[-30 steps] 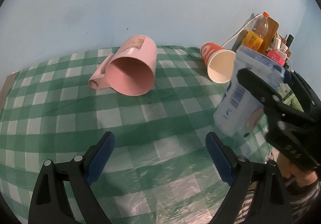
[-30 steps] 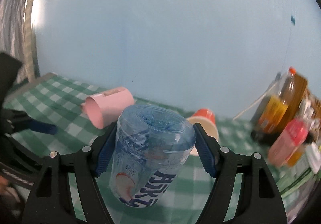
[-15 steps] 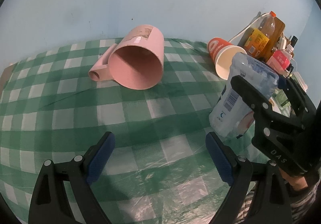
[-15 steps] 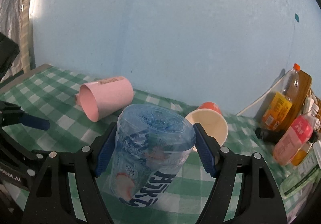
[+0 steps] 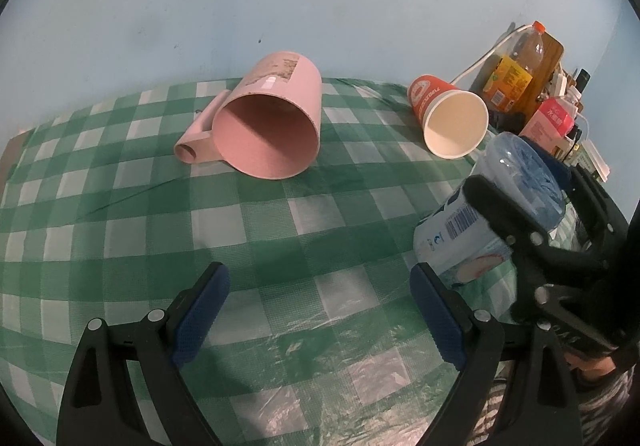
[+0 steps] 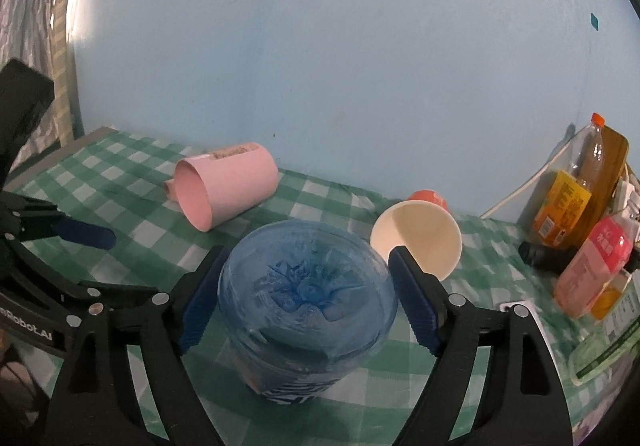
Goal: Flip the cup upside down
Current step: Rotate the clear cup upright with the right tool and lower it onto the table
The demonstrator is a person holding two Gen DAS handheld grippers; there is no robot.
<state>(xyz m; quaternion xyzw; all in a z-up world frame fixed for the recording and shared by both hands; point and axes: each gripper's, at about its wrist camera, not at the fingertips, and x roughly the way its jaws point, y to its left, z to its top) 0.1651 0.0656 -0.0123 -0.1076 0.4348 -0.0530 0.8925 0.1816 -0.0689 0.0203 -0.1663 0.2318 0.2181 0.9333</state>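
Plastic, clear and tinted blue, makes up the cup (image 6: 306, 306) in the right gripper (image 6: 308, 298): it is turned base-up, the moulded star of its bottom facing the right wrist camera, and a printed label with a barcode and dark lettering wraps its lower part. The blue pads (image 6: 414, 300) press against its two sides, so the tool is pinching the cup. It stands near the right edge of the green-and-white checked tablecloth (image 5: 256, 230); whether its rim actually touches the cloth I cannot tell.

The left gripper (image 5: 318, 320) hangs over the near part of the cloth with its blue pads (image 5: 200, 316) spread wide and nothing between them.

Farther back, a pink mug (image 5: 266, 122) lies on its side with its handle to the left and its mouth toward the cameras. A red paper cup (image 5: 450, 118) lies on its side too, white inside showing, just beyond the held cup.

The left wrist view shows the cup's side, its barcode and the right tool's black frame clamped around it. The right wrist view alone shows the base pattern from above, and more of the clutter at the far right corner: an orange-capped drink bottle (image 6: 576, 190), a pink bottle (image 6: 596, 262) and a white cable (image 6: 528, 186) running up the pale blue wall (image 6: 340, 58).
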